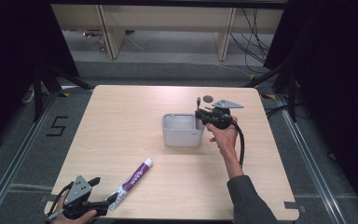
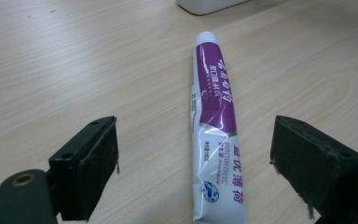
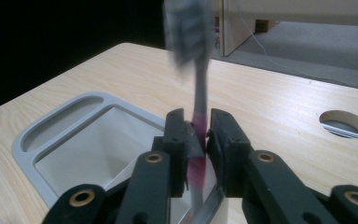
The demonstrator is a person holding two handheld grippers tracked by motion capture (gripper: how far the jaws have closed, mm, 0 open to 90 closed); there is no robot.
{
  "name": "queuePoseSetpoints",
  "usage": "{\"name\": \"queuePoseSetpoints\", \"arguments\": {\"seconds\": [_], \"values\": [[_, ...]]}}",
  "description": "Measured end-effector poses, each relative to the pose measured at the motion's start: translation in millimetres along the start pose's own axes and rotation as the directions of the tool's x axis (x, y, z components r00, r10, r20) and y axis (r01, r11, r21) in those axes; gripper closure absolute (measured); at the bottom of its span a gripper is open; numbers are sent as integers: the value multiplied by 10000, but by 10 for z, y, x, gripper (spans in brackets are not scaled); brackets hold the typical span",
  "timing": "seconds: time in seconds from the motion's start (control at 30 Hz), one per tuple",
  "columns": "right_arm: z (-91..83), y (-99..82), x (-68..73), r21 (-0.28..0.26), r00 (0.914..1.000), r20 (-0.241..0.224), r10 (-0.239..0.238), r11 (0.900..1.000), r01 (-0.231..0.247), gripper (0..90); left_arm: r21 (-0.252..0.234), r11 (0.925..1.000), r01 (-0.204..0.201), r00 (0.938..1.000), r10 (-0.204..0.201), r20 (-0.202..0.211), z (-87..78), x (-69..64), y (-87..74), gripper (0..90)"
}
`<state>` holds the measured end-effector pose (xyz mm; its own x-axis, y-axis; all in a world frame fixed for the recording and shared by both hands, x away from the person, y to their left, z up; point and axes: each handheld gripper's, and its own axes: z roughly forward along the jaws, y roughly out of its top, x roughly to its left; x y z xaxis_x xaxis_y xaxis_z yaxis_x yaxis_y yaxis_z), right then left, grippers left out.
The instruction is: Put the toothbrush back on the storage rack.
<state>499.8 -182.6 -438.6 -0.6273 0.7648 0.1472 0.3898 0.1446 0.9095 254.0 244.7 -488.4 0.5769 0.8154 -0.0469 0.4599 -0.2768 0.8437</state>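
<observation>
A purple and white toothpaste tube (image 2: 214, 135) lies flat on the wooden table (image 1: 121, 121), near its front left (image 1: 133, 183). My left gripper (image 2: 196, 158) is open, its jaws wide on either side of the tube's crimped end without touching it; in the high view it sits at the table's front left corner (image 1: 101, 192). My right gripper (image 3: 197, 135) holds its jaws slightly apart over the right rim of a grey bin (image 3: 28, 140), with an upright pink-handled toothbrush (image 3: 199, 93) between them. The brush is blurred and the pads do not seem to press on it. The high view shows that gripper (image 1: 200, 112) by the bin (image 1: 182, 138).
A round hole (image 1: 208, 98) is cut in the table behind the bin, seen also in the right gripper view (image 3: 344, 123). The bin's inside looks empty. Dark curtains flank the table, and shelving legs and cables stand on the floor beyond its far edge.
</observation>
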Motion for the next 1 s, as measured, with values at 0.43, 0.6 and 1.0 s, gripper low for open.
{"name": "queuePoseSetpoints", "arguments": {"seconds": [0.43, 0.6, 1.0], "values": [[-74, 21, 20, -95, 10000, 33, 56, 9999, -56, 582, 1, 10000, -10, 10000, 10, -9, -1, 0, 0, 148], [-133, 29, 61, -95, 9999, 104, -16, 10000, 17, 511, -6, 10000, -4, 10000, 4, -17, 0, -1, 0, 148], [-472, -11, 182, -27, 9993, 331, -188, 9998, 189, 413, -22, 10000, 20, 10000, -20, -28, 3, -5, 0, 148]]}}
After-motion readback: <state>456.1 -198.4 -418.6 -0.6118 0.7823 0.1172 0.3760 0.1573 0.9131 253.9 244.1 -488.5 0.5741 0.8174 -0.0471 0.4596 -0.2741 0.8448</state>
